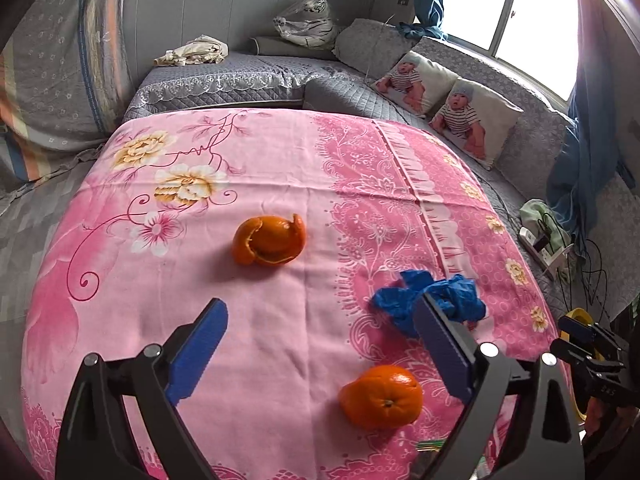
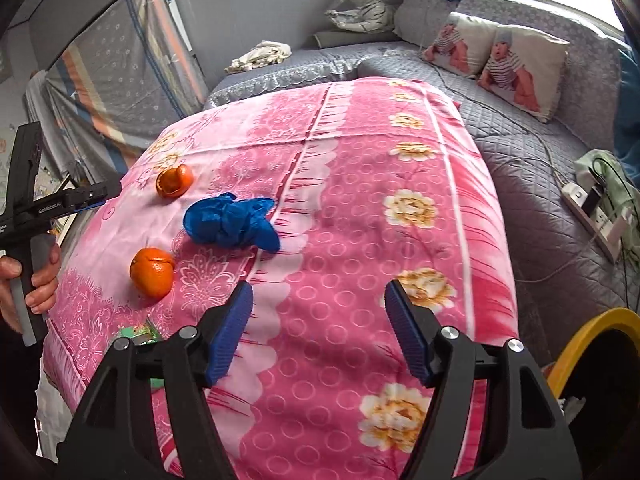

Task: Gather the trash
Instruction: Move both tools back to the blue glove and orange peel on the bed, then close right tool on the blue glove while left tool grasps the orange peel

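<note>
The tablecloth [image 1: 280,320] is pink with cream-yellow flowers and a darker pink lace-like border; the orange peel [image 1: 269,241] and whole orange [image 1: 382,396] are bright orange; the crumpled glove [image 1: 430,300] is deep blue; the sofa cover [image 1: 224,76] is quilted grey; the cushions [image 1: 476,122] carry baby photos in striped tops.

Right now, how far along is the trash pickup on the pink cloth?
Nothing looks collected yet. Both tongs, left and right, stand open and empty above the pink cloth. Left to pick up: the orange peel, the crumpled blue glove and the second orange piece, which may be a peel shell. A yellow-rimmed bin waits at the right edge.
</note>
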`<state>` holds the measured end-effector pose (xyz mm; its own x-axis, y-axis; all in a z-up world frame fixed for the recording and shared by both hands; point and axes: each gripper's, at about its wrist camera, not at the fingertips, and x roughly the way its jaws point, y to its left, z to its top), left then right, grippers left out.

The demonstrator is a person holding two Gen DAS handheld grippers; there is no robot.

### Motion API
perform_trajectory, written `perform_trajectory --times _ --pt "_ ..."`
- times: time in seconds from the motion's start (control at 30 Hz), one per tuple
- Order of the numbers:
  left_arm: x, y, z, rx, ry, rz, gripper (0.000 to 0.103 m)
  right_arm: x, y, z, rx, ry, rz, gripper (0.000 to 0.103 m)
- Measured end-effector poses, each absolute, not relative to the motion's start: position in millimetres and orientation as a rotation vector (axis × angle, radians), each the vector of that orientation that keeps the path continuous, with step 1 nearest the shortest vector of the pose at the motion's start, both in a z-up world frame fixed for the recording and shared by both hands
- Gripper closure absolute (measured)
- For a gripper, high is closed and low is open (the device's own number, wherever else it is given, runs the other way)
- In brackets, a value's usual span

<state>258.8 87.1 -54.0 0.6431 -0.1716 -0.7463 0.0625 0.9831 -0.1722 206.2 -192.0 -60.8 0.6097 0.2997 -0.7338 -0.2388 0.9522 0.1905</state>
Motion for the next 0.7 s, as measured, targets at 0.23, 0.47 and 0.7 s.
perform_trajectory --times 0.23,0.47,0.7 --pt "282 112 -76 -0.136 0.887 -0.097 0.011 232 -138 -66 -0.029 0.844 0.422 0.031" --pt "315 114 -100 -0.126 0.94 -0.102 0.011 256 -102 -77 -0.133 0.84 0.438 0.021" --pt "354 106 -114 -0.081 0.968 -0.098 0.011 288 -86 -92 -0.174 0.879 0.435 0.021"
